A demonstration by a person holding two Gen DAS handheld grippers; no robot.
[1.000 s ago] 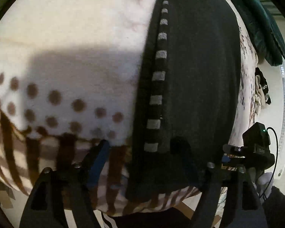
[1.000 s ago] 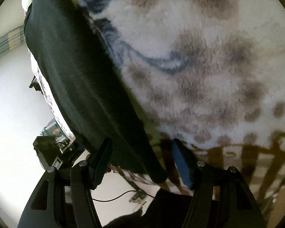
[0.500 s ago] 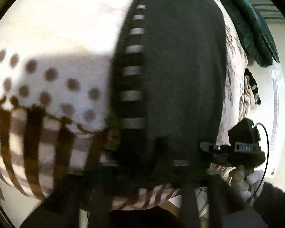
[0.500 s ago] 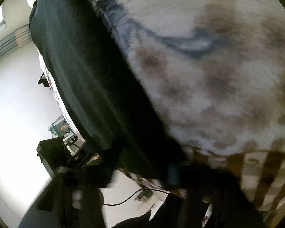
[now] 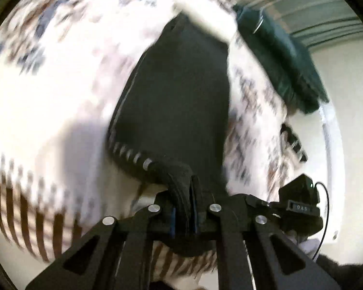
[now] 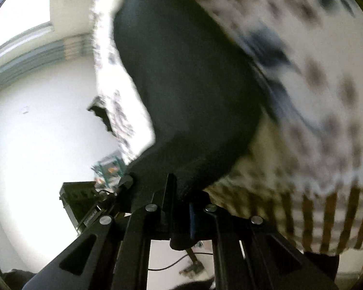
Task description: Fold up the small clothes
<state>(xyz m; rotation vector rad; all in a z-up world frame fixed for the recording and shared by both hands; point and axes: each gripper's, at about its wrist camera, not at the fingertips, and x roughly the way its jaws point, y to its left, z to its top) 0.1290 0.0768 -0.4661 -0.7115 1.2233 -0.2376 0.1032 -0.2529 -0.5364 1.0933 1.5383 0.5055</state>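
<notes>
White walls [image 6: 36, 125] closed off the room beyond the bed, and a slatted band of grey-green [image 6: 34, 55] ran below a bright window [image 6: 19, 24]. Over the bed lay a fleecy blanket [image 5: 48, 91], cream with brown dots, grey-blue markings and brown stripes along its near edge; much of it was smeared by motion blur. On that blanket lay the black garment [image 5: 176, 91], a dark piece with a row of pale stripes [image 5: 130, 154] along one border.

The left gripper [image 5: 184, 207] had its fingers pressed together on the garment's near striped corner, a thick bunch of black cloth squeezed between the blue-lined pads [image 5: 173, 220]. From there the fabric rose off the blanket in a curled lip. The right gripper [image 6: 180, 207] was likewise pinching the garment's other near corner, with dark cloth bulging out above and hanging below its fingers. In the left wrist view the right gripper's black body [image 5: 300, 200] showed just beside the garment's edge, a thin cable looping from it.

Farther off, a dark green garment [image 5: 283, 62] lay heaped at the bed's far side, and a small dark item [image 6: 101, 116] hung at the blanket's edge.
</notes>
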